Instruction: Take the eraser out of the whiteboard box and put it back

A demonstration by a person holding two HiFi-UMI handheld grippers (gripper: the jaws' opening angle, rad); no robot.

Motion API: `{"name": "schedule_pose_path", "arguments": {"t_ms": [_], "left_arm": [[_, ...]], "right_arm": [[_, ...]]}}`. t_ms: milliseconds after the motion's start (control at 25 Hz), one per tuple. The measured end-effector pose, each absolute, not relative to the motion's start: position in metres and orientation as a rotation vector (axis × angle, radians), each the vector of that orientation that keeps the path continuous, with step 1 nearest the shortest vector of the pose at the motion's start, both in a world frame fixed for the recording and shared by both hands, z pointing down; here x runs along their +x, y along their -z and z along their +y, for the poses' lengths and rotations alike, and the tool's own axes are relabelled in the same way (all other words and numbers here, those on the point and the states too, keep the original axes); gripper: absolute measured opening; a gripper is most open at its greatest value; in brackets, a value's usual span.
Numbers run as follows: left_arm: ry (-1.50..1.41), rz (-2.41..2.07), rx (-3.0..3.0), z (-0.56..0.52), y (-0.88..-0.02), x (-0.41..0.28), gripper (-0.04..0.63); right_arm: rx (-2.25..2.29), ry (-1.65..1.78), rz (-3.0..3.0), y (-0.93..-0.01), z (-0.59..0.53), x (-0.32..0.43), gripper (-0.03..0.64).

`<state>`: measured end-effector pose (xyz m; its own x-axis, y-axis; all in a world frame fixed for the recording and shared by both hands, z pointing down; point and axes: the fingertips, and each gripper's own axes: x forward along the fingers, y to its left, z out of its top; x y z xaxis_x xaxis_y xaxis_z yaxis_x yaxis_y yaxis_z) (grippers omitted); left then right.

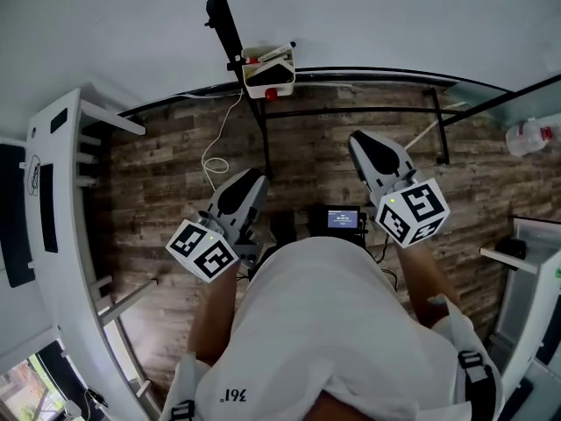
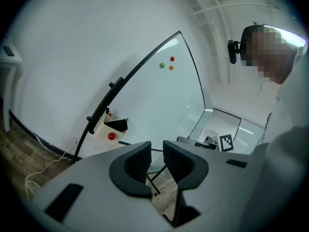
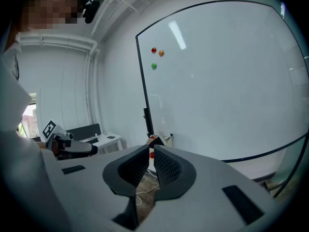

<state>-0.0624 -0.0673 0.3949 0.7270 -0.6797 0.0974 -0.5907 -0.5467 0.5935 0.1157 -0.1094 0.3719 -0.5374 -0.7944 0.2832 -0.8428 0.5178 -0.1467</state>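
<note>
— Closest to us is our white shirt, filling six o'clock in the head view. How do our grippers stand?

— Our left gripper has its jaws a narrow slit apart, with nothing between them. Our right gripper is all but closed, tips nearly meeting, and empty too.

— And the eraser?

— We see the dark eraser sitting in the box, at the black edge of the board. From our left jaws the box lies at ten o'clock, well apart. Over our right jaws it peeks out at twelve o'clock. In the head view it sits at twelve o'clock, ahead of both grippers, and neither touches it.

— Anything on the box?

— We make out a red ball on its front.

— Farther out?

— Red, green and orange magnets cluster high on the board, at twelve o'clock from our left jaws. Below the box we see the wood floor, with a white cable looping at seven o'clock from the box.
</note>
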Motion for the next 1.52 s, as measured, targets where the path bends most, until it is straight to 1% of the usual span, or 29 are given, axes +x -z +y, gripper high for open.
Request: {"name": "schedule_pose_path", "arguments": {"t_ms": [520, 880, 1520], "left_arm": [[0.146, -0.931, 2.29, -0.049, -0.41, -0.057, 0.081], [0.135, -0.912, 2.288, -0.046, -0.411, -0.05, 0.081], [0.121, -0.893, 2.284, -0.04, -0.414, -0.046, 0.081]], "right_arm": [[1.362, -0.491, -2.533, -0.397, -0.089, 0.11, 0.043], [1.345, -0.45, -2.532, -0.394, -0.087, 0.109, 0.025], [1.321, -0.437, -2.521, -0.399, -0.08, 0.104, 0.025]]}}
